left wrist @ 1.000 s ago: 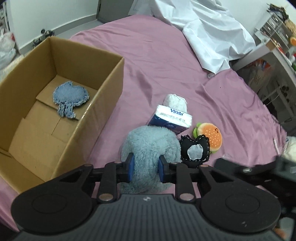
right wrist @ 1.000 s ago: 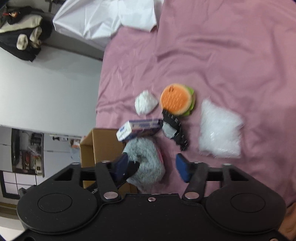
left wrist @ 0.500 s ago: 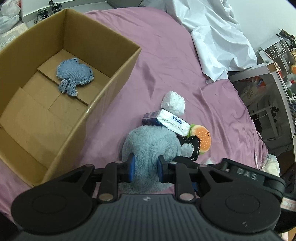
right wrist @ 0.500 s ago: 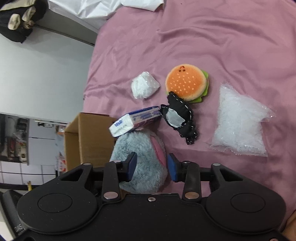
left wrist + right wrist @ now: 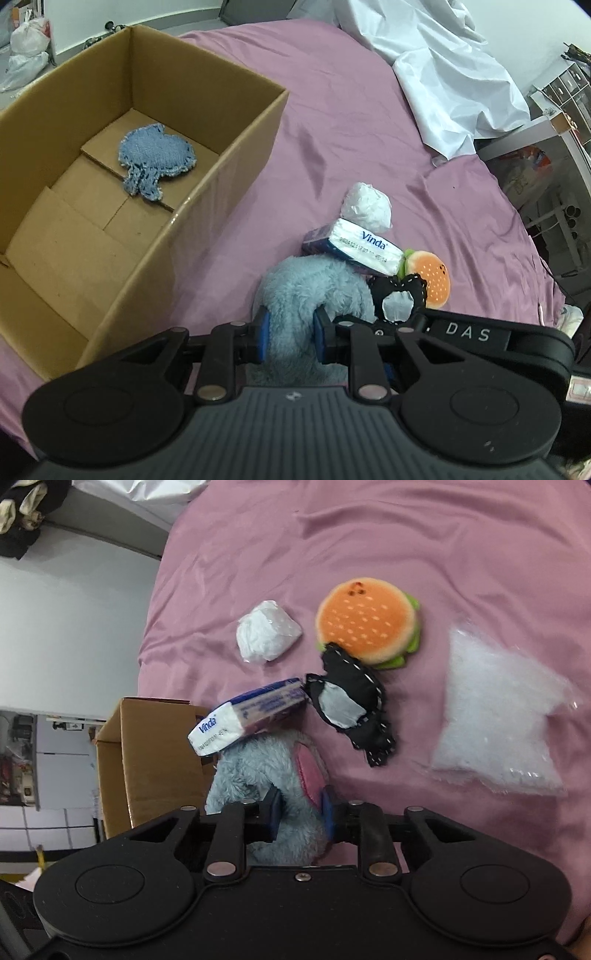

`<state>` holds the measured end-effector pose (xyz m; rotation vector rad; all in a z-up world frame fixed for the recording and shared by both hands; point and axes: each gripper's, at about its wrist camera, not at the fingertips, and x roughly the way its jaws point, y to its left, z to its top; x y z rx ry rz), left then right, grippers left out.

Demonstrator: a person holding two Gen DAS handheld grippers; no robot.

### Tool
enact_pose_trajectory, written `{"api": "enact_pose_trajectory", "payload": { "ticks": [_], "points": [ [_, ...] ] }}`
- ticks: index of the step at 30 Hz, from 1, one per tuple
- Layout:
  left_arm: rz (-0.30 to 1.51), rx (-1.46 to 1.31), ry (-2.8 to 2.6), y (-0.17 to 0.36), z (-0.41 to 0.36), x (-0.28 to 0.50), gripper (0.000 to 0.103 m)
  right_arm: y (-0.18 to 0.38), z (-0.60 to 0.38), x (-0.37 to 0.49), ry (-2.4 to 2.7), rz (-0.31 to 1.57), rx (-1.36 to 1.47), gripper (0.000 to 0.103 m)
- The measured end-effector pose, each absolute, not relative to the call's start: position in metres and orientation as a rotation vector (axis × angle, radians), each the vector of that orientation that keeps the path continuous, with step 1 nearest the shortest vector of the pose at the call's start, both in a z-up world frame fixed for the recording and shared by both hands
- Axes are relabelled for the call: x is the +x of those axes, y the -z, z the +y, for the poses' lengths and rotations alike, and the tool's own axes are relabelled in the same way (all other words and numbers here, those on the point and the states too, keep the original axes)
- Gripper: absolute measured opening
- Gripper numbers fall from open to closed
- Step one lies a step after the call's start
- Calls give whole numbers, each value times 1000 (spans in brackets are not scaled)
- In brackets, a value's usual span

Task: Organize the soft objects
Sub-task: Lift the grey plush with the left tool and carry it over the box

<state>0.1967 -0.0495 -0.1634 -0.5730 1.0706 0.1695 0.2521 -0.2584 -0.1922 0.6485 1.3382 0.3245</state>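
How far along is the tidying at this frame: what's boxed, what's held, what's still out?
Done: only the denim patch lies in the cardboard box. In hand: the left gripper and right gripper are both clamped on the blue plush, with the tissue pack resting on top. Left on the bed: burger plush, black patch, white wad, clear bag.

Lower part of blue plush (image 5: 310, 291) behind left gripper (image 5: 290, 336) body; cardboard box (image 5: 147, 760) mostly out of right-wrist view.
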Motion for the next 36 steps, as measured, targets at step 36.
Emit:
{"api": "enact_pose_trajectory", "payload": {
  "ticks": [36],
  "points": [
    [792,-533,-223,56,-6,152,22,106,-224,232,-657,1021,700,19]
  ]
}}
